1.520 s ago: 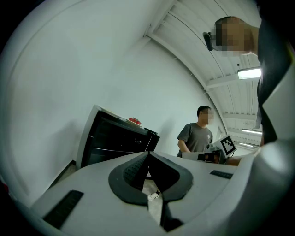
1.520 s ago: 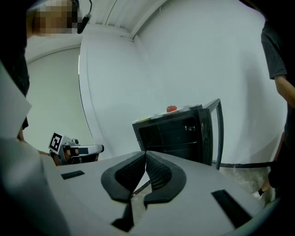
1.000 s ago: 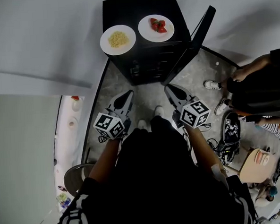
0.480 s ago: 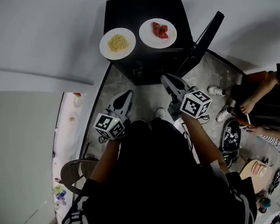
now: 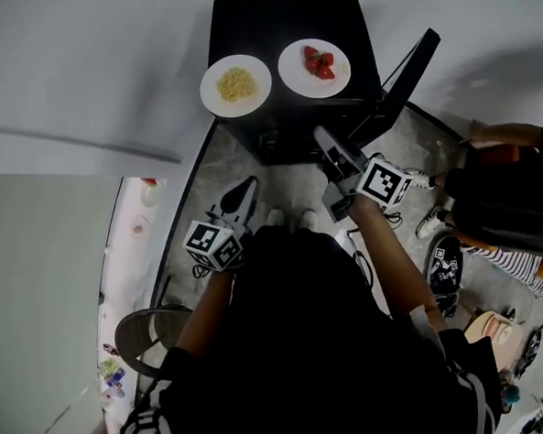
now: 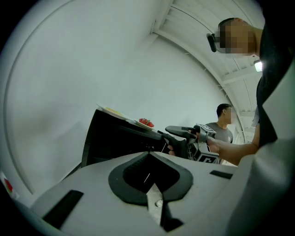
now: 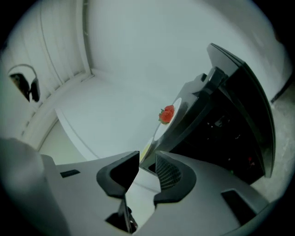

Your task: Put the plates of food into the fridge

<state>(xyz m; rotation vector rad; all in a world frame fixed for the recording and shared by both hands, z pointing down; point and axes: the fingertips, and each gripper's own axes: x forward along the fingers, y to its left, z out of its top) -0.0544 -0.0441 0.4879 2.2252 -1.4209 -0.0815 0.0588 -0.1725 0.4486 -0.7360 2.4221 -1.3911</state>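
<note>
Two plates are seen on top of the black fridge (image 5: 283, 23), whose door (image 5: 409, 70) is swung open to the right. The plate of strawberries (image 5: 309, 87) is set on the door side and the plate of noodles (image 5: 246, 106) just beside it to the left; neither is inside yet.

The right gripper (image 5: 323, 136) is held up near the fridge's front edge, well ahead of the left gripper (image 5: 249, 183), which is held low by the person's body with its jaws clenched on nothing. The right jaws have just been opening and are released, with nothing between them.

In the right gripper view the strawberry plate is met edge-on, ahead of the gap and a little above it. Its rim runs nearly in line with the slot between the jaws (the wrist appears rolled to suit). The strawberry plate is therefore judged the likelier target, and the right hand the nearer one. A short reach forward and up to the near rim seems to be called for.
</note>
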